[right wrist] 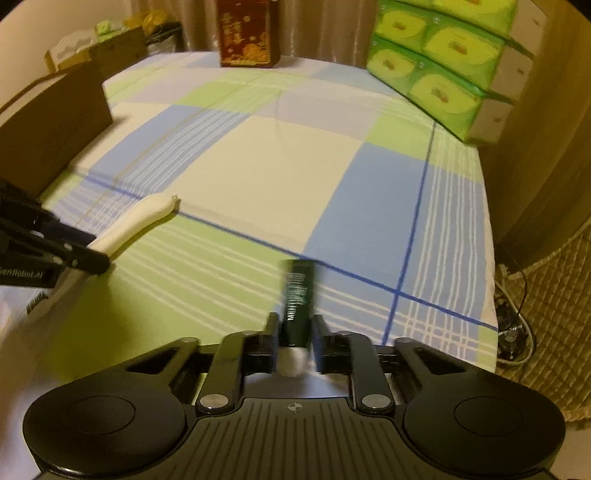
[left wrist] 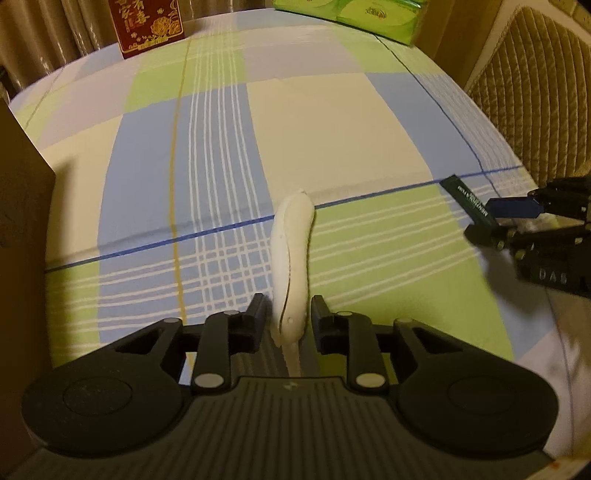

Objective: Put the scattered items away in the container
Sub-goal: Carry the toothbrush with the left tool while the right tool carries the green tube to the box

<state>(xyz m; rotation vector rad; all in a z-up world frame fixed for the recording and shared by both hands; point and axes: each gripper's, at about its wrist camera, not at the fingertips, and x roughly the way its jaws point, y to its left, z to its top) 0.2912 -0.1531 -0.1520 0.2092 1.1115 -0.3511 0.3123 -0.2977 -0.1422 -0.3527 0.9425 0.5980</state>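
Note:
My left gripper [left wrist: 289,317] is shut on a white curved comb handle [left wrist: 291,254], held just above the checked cloth; it also shows in the right wrist view [right wrist: 136,219], with comb teeth low at the left. My right gripper [right wrist: 294,328] is shut on a dark green tube [right wrist: 297,299] with a white cap; the tube also shows in the left wrist view [left wrist: 467,201], at the right. A brown cardboard box [right wrist: 55,129] stands at the left of the table, its wall close to my left gripper [left wrist: 22,229].
A red and gold box [right wrist: 247,33] stands at the far edge. Stacked green tissue packs [right wrist: 439,62] stand at the far right. A quilted chair [left wrist: 535,103] and cables [right wrist: 513,328] lie beyond the table's right edge.

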